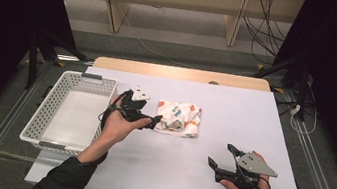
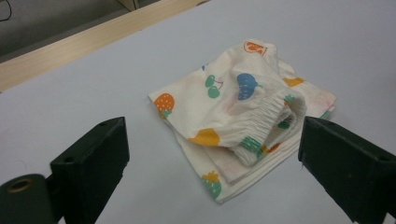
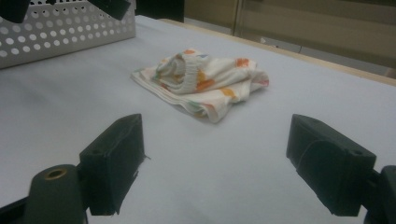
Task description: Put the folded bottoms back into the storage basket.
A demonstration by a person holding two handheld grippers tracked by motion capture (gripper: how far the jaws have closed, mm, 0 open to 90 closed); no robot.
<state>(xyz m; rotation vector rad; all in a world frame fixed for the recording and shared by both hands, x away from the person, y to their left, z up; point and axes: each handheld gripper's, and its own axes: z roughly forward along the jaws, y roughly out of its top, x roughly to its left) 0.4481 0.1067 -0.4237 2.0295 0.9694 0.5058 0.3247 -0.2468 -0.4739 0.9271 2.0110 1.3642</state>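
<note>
A folded white cloth with a coloured fruit print [image 1: 179, 119] lies on the pale table, just right of the basket. My left gripper [image 1: 152, 112] sits at the cloth's left edge, held in a hand, and is open. In the left gripper view the cloth [image 2: 233, 107] lies just ahead of the two spread jaws of that gripper [image 2: 212, 142], its elastic waistband facing them. My right gripper [image 1: 221, 154] rests near the front right of the table, open and holding nothing. From the right gripper [image 3: 217, 140] the cloth [image 3: 205, 79] lies well ahead.
A white perforated basket [image 1: 51, 107] stands at the table's left side and looks to have nothing in it; its wall [image 3: 56, 32] also appears in the right gripper view. The table's wooden far edge [image 1: 180, 72] runs behind the cloth. Cables lie on the floor beyond.
</note>
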